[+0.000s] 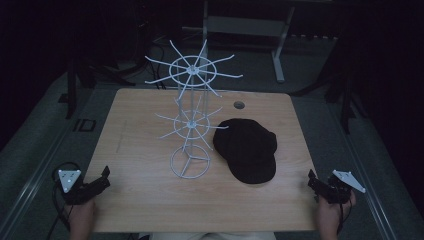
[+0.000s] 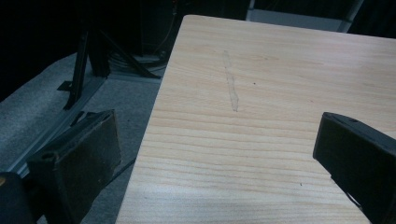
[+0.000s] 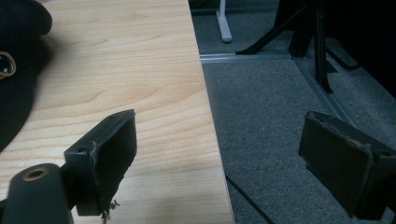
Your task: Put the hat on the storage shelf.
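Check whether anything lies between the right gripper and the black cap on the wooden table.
Nothing visible does. Bare wooden table lies between the open right gripper and the black cap; the white wire rack stands on the cap's far side.

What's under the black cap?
The cap lies flat on the table, right of the white wire rack. Bare wood shows around it; whatever lies beneath is covered by the cap itself, so that can't be told.
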### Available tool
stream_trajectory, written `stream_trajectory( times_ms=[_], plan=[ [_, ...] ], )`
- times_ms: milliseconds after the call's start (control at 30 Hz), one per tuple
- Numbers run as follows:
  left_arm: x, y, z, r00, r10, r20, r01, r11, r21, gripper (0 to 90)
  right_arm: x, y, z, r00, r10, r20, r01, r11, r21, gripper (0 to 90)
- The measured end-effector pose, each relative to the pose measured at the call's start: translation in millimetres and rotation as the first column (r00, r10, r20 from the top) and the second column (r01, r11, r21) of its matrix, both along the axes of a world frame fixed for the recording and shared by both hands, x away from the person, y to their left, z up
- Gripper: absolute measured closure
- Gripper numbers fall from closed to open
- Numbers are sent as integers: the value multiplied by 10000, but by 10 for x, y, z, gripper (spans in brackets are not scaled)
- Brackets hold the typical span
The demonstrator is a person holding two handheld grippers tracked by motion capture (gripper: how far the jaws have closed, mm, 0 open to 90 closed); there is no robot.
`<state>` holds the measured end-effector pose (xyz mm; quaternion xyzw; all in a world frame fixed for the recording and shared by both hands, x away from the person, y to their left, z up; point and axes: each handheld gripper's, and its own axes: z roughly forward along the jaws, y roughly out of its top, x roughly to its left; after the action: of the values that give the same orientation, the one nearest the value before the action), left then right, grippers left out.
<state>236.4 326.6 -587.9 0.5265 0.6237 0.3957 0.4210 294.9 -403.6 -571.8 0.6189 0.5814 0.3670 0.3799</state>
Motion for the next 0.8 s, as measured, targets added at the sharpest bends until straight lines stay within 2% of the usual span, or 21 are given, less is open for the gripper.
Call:
stream_trajectory(
  times_ms=[67, 133, 300, 533, 633, 733, 800],
  plan=[
    [0, 0, 0, 10000, 1, -2, -1, 10000, 15, 14, -6, -3, 0, 9997, -242, -25, 242, 9997, -29, 112],
    [2, 0, 1, 10000, -19, -28, 19, 10000, 39, 15, 11, -24, -4, 9996, 33, -298, -24, 9996, 274, 112],
    [4, -1, 1, 10000, -19, -50, 19, 10000, 53, 15, 17, -2, 2, 9989, 196, -419, -188, 9996, 194, 111],
    [7, -6, 2, 10000, 32, -77, -31, 10000, 84, 14, 63, -13, 41, 9946, 670, -793, -622, 9962, 612, 112],
    [16, -9, 3, 9999, 62, -160, -61, 9999, 93, 14, 106, -7, 104, 9908, 994, -920, -909, 9916, 920, 112],
    [12, -4, 2, 9999, 61, -116, -60, 10000, 47, 14, 134, 33, 193, 9893, 1230, -786, -1156, 9890, 927, 111],
    [11, -5, 2, 9999, 59, -112, -58, 10000, 61, 14, 163, 73, 255, 9862, 1403, -881, -1330, 9876, 833, 111]
  ],
)
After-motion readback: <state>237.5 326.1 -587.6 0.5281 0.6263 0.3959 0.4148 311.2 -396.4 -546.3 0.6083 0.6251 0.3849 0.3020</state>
